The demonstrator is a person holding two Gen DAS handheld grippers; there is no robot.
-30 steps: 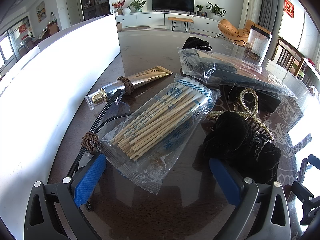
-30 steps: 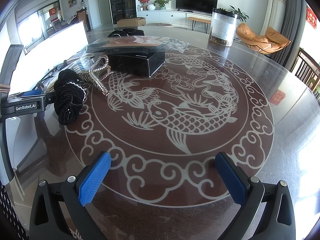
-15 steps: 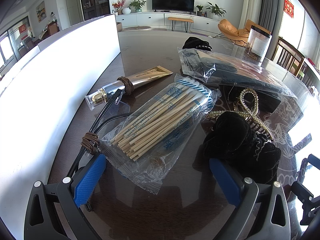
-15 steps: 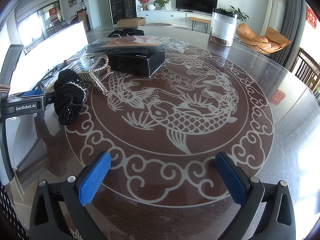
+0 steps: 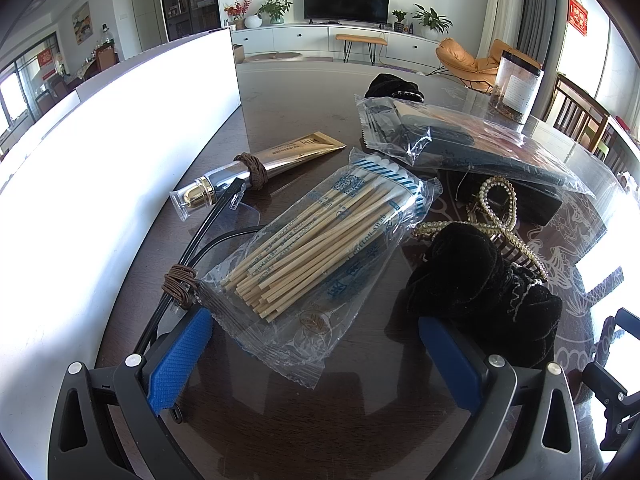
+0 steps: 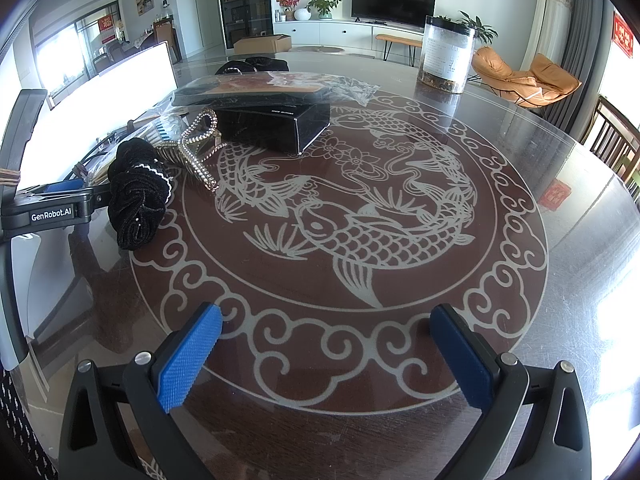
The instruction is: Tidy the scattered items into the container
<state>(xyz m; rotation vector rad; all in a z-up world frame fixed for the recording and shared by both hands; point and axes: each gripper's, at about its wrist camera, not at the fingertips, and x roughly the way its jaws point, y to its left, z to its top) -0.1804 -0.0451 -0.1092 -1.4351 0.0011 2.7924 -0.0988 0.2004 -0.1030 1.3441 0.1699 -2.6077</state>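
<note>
My left gripper (image 5: pixel 316 356) is open, low over the table, its blue pads just short of a clear bag of cotton swabs (image 5: pixel 320 240). A gold tube (image 5: pixel 276 160) with a brown hair tie lies behind the bag, and glasses (image 5: pixel 208 240) with another brown tie lie beside it. A black velvet scrunchie (image 5: pixel 476 280), a pearl hair claw (image 5: pixel 500 216), a black box (image 6: pixel 276 128) and a bagged dark item (image 5: pixel 472 140) sit to the right. The tall white container wall (image 5: pixel 100 160) stands at the left. My right gripper (image 6: pixel 326 356) is open over bare tabletop with nothing between its fingers.
A round glass-topped table with a fish pattern (image 6: pixel 360 220) carries everything. A clear jar with a black lid (image 6: pixel 446 54) stands at the far side. A second black scrunchie (image 5: pixel 394 86) lies at the back. Chairs (image 6: pixel 616 140) stand at the right edge.
</note>
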